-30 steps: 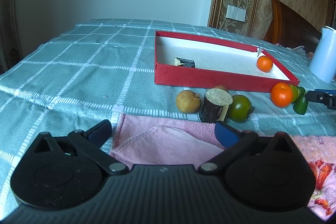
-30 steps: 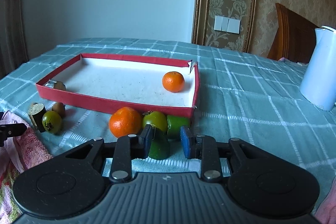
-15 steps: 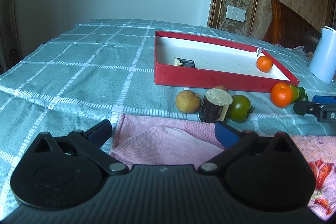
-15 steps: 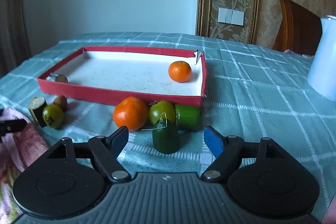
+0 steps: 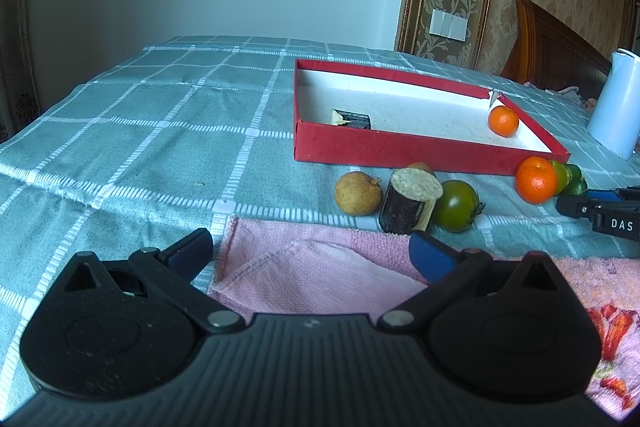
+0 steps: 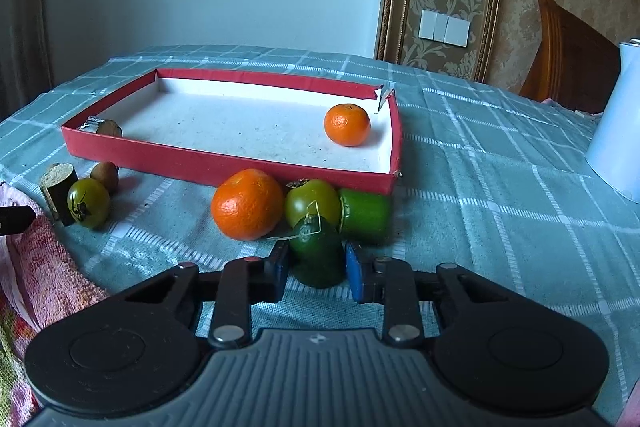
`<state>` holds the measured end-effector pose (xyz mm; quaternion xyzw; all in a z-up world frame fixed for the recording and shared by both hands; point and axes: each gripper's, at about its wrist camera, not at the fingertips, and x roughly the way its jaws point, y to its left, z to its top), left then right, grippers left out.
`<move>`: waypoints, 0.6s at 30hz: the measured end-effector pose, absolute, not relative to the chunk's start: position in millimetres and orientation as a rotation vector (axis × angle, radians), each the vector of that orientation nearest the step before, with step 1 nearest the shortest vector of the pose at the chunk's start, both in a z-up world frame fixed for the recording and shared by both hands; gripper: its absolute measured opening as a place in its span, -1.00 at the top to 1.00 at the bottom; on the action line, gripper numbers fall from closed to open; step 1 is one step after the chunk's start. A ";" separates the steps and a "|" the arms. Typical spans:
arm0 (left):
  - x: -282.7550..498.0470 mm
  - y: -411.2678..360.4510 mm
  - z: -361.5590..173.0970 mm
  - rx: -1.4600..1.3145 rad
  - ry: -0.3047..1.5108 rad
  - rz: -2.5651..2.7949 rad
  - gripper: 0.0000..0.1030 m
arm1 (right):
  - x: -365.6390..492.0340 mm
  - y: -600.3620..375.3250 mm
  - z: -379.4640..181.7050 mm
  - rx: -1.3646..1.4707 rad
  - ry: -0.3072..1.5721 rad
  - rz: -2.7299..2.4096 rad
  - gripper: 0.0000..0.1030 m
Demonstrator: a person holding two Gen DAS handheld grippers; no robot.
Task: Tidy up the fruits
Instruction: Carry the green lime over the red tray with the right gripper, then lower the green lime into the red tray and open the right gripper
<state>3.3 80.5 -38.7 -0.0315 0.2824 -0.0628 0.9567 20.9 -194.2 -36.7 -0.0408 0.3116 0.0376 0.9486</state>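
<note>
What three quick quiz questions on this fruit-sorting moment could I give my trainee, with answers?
1. True or false: the red tray already holds an orange.
2. Which piece sits between the fingers of the right gripper? A) big orange B) dark green fruit C) brown round fruit
3. Fill in: the left gripper hovers over the pink ____.

Key
1. True; a small orange lies near the tray's right end.
2. B, the dark green fruit; the jaws look closed against its sides.
3. Towel; its jaws are wide open and empty.
</note>
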 end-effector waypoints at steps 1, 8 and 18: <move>3.3 80.4 -38.7 -0.064 0.573 -0.127 -1.00 | 19.9 -194.2 -36.0 -0.084 0.630 0.078 0.44; 3.2 80.4 -38.7 -0.061 0.574 -0.127 -1.00 | 15.4 -192.5 -14.5 -0.127 0.568 0.073 0.44; 3.3 80.8 -39.1 -0.063 0.574 -0.127 -1.00 | 63.0 -197.3 9.0 -0.142 0.510 0.044 0.44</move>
